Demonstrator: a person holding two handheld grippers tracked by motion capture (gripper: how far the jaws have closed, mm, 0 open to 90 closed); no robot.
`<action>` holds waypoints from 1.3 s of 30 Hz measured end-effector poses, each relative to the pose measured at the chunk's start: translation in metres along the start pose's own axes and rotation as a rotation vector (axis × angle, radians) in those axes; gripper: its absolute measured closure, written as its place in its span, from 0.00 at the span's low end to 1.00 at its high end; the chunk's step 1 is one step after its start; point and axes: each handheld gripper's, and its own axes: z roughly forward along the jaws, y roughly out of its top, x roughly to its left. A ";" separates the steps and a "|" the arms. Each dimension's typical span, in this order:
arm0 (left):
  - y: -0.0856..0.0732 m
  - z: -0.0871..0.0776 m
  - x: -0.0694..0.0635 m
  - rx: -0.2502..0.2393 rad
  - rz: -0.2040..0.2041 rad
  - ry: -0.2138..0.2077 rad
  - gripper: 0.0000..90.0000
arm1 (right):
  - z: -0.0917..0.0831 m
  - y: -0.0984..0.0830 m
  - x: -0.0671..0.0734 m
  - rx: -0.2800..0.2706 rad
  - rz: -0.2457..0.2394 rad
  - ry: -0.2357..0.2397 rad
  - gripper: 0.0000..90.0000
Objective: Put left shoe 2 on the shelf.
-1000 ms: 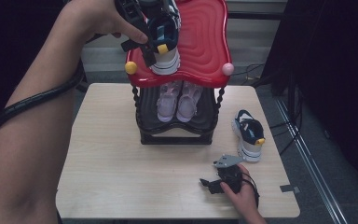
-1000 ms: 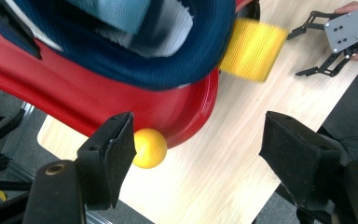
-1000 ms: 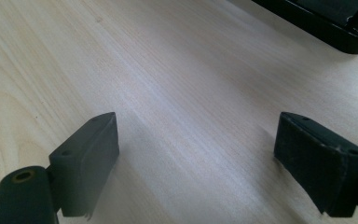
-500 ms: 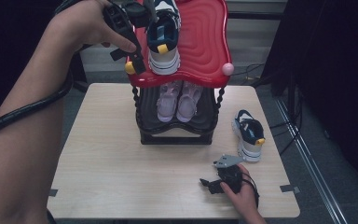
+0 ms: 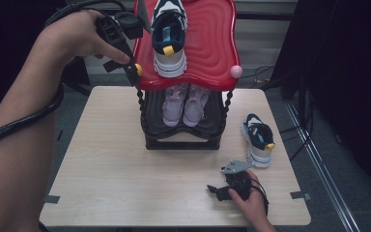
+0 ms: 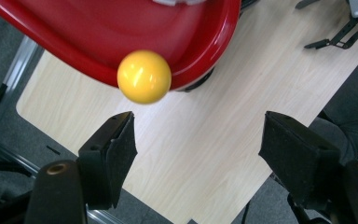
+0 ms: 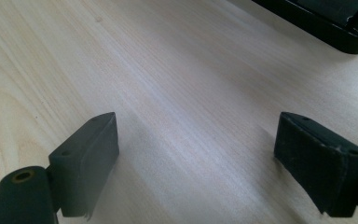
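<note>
A navy and white sneaker (image 5: 169, 43) with a yellow tag stands on the red top shelf (image 5: 212, 43) of a shoe rack. My left gripper (image 5: 125, 58) hangs at the shelf's left front corner, beside its yellow ball (image 5: 138, 69). In the left gripper view the gripper (image 6: 198, 144) is open, with bare table between the jaws and the yellow ball (image 6: 144, 76) just beyond the left one. My right gripper (image 5: 216, 189) rests on the table near the front edge. It (image 7: 196, 154) is open over bare wood. The matching sneaker (image 5: 258, 140) stands on the table right of the rack.
A pair of pink shoes (image 5: 183, 104) sits on the rack's black lower shelf (image 5: 212, 121). A pink ball (image 5: 236, 71) marks the red shelf's right front corner. The wooden table (image 5: 111, 169) has free room left of and in front of the rack.
My left gripper has drawn away from the sneaker on the red shelf, moving left and down to the shelf's corner. The right hand has stayed put.
</note>
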 end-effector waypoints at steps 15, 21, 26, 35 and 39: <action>-0.024 0.014 0.004 0.015 -0.019 -0.003 0.29 | 0.000 0.000 0.000 0.000 -0.001 -0.001 0.15; -0.033 0.021 0.003 0.015 -0.022 -0.012 0.29 | 0.000 0.000 0.000 0.002 -0.002 0.000 0.15; -0.040 0.027 0.002 0.014 -0.025 -0.013 0.29 | 0.000 0.000 0.000 0.002 -0.002 -0.001 0.15; -0.048 0.040 -0.005 0.009 -0.018 -0.023 0.29 | 0.000 0.000 0.000 0.001 -0.004 0.000 0.15; -0.051 0.046 -0.007 0.000 -0.032 -0.023 0.28 | 0.000 0.000 0.000 0.001 -0.004 0.000 0.15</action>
